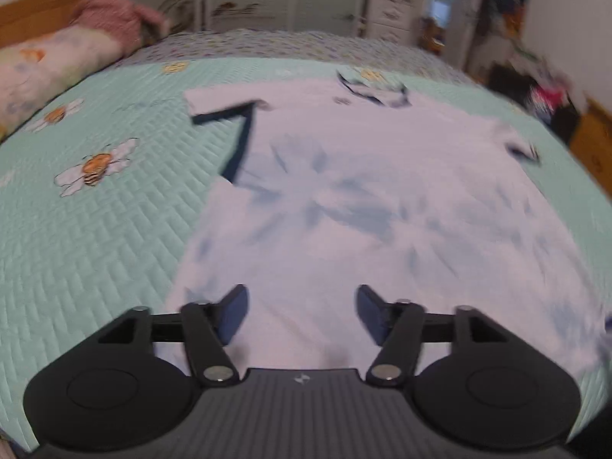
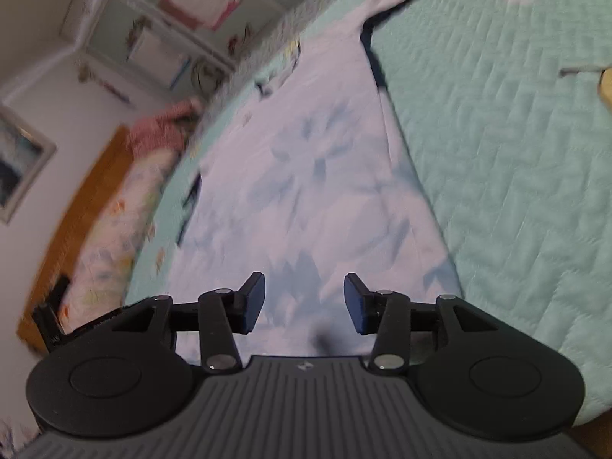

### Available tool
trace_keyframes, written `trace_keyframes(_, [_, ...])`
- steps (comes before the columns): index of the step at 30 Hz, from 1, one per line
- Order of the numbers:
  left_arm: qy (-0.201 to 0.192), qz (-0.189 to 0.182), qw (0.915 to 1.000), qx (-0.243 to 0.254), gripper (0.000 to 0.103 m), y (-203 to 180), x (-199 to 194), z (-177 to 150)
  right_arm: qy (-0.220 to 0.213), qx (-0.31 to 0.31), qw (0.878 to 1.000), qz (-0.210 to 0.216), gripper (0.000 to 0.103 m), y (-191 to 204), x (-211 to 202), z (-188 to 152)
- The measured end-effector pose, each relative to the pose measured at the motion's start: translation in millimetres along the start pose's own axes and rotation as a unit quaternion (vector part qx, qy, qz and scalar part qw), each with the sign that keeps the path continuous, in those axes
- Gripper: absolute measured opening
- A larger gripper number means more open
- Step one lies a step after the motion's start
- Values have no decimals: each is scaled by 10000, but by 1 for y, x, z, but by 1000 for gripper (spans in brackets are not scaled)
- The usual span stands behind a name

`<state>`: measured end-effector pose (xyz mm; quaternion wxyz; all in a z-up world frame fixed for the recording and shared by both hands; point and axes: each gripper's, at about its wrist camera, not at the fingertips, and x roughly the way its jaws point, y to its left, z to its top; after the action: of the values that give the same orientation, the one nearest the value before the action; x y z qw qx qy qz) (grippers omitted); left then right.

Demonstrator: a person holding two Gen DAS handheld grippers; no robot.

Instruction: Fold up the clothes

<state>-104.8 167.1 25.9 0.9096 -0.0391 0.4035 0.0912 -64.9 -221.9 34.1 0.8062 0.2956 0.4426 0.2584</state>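
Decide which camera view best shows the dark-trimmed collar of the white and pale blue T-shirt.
The left wrist view: the T-shirt's dark-trimmed collar faces the camera at the far end, its whole curve visible. In the right wrist view the white and pale blue T-shirt lies tilted, and the collar is only a blurred patch at its left edge.

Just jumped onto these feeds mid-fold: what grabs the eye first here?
A white T-shirt with pale blue blotches and dark trim lies spread flat across the mint quilted bedspread, collar at the far end. Both the left gripper and right gripper hover open over its near hem, holding nothing. A bee print sits left of the shirt, and a pink pillow lies by the headboard.
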Motion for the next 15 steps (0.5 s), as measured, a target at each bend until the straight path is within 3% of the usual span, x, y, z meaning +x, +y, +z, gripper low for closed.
trace_keyframes(1, [351,145,9993,39,74,-3,15,-9,37,59,9999,-107,40,-7,6,-1])
trace_keyframes(2, [306,197,9993,-52,75,-3,18,-14,-40,186,9997,-126,31,-12,6,-2])
trace_keyframes(4, [222,248,9992,-226,73,-2,17,-17,-179,397,9989,-190,33,-11,-1,1])
trace_keyframes(6, [284,266,9986,-353,70,-3,12,-13,-326,167,9992,-149,39,1,-9,3])
trace_keyframes(8, [154,151,9998,-26,71,-13,2,-17,-327,37,9993,-192,44,1,-7,8])
trace_keyframes(10, [450,282,9985,150,76,-16,14,-22,-188,185,9980,-580,38,-10,1,13])
trace_keyframes(11, [462,264,9986,-45,76,-12,12,-23,-224,332,9973,-615,28,-14,0,14])
trace_keyframes(13, [479,200,9975,-488,73,0,6,-22,-299,587,9953,-705,27,-21,-2,16])
trace_keyframes(15, [574,209,9937,-944,72,14,-2,-18,-407,461,9932,-988,30,-10,-10,20])
